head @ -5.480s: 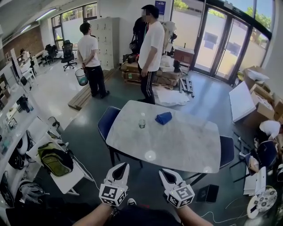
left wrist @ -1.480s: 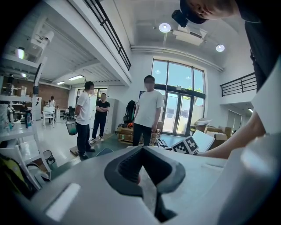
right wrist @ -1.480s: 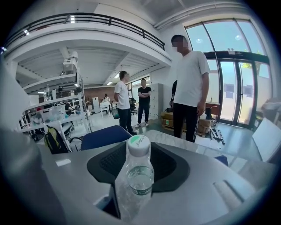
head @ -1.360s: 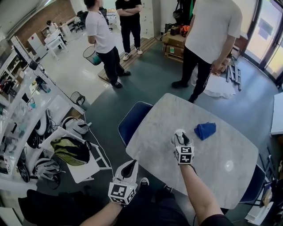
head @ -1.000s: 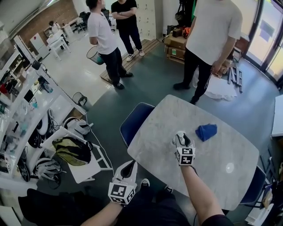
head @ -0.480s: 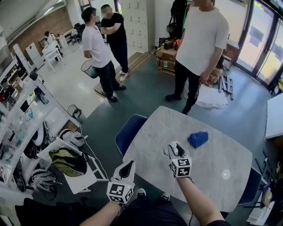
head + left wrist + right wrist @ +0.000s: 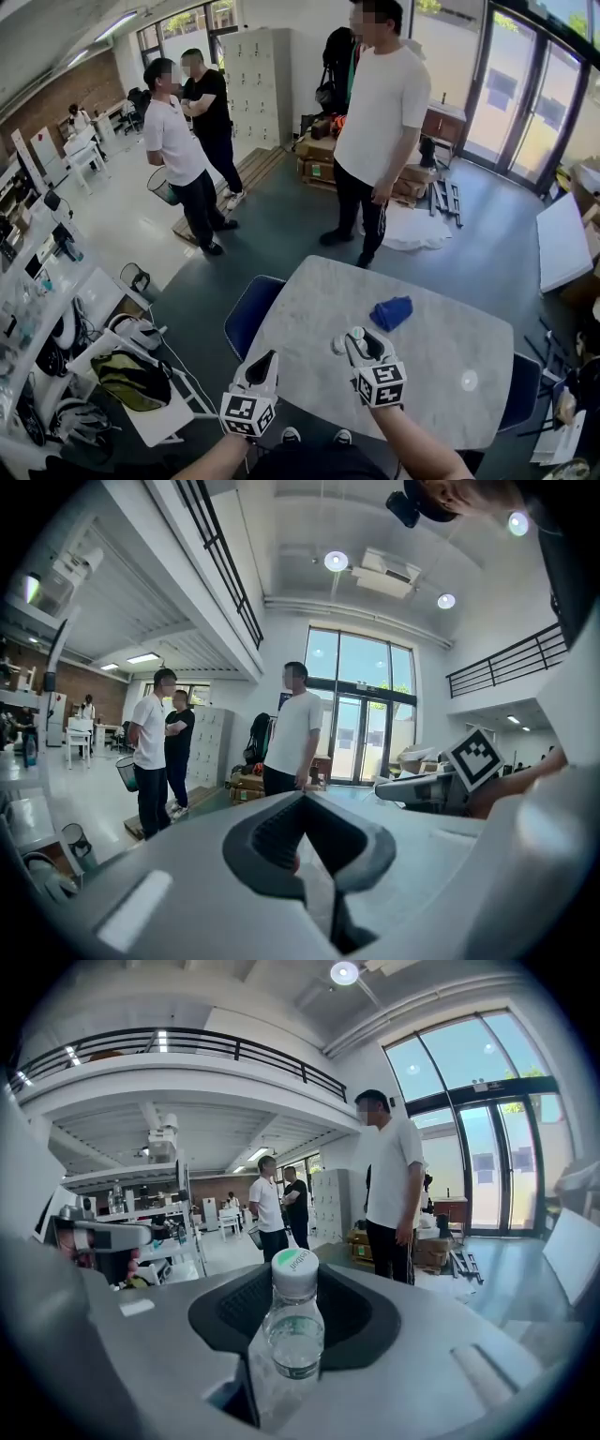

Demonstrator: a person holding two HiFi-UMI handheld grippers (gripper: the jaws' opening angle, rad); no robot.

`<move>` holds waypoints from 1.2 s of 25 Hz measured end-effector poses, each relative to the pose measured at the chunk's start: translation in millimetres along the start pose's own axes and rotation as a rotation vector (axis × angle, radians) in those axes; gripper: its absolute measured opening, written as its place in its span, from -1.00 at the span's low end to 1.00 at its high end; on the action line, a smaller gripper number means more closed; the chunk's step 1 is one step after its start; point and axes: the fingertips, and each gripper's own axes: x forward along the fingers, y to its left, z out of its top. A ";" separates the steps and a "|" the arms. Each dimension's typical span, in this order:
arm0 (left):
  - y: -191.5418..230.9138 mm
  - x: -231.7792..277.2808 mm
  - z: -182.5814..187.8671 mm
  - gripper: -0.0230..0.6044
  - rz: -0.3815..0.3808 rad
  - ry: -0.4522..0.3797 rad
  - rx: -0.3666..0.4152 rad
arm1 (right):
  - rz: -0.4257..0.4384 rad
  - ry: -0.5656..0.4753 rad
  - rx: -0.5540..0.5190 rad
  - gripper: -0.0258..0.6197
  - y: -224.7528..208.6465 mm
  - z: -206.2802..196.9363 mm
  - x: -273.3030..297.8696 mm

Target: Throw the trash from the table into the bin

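Clamping a clear water bottle (image 7: 294, 1330) by its sides, the right gripper (image 7: 356, 339) is holding it upright over the near part of the table (image 7: 441, 328), near a blue cloth (image 7: 390, 312). The left gripper (image 7: 265, 359) is hovering beside the table edge, its jaws pressed together on nothing.

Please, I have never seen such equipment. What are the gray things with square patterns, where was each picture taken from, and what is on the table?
There is no robot here. A person holds a hand tool, a gripper, in each hand, and the patterned cubes are part of them. The head view comes from a camera on the person's head, looking down. The other two views come from cameras riding on each gripper, looking along its jaws. The left gripper is shut and empty. The right gripper is closed on a small water bottle. A blue cloth lies on the table. People stand beyond, one with a mesh bin at his side.
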 end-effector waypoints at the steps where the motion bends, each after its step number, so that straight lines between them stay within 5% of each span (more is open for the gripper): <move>1: -2.6 1.6 2.5 -0.92 -0.008 -0.003 0.001 | -0.002 -0.007 0.008 -0.38 0.2 3.2 -7.8; 18: -32.1 16.8 1.2 -0.92 -0.142 -0.006 0.005 | -0.091 -0.054 0.045 -0.38 1.7 6.5 -71.0; 30: -73.4 27.0 -8.4 -0.92 -0.344 0.011 0.030 | -0.288 -0.094 0.102 -0.38 -8.7 -13.3 -135.5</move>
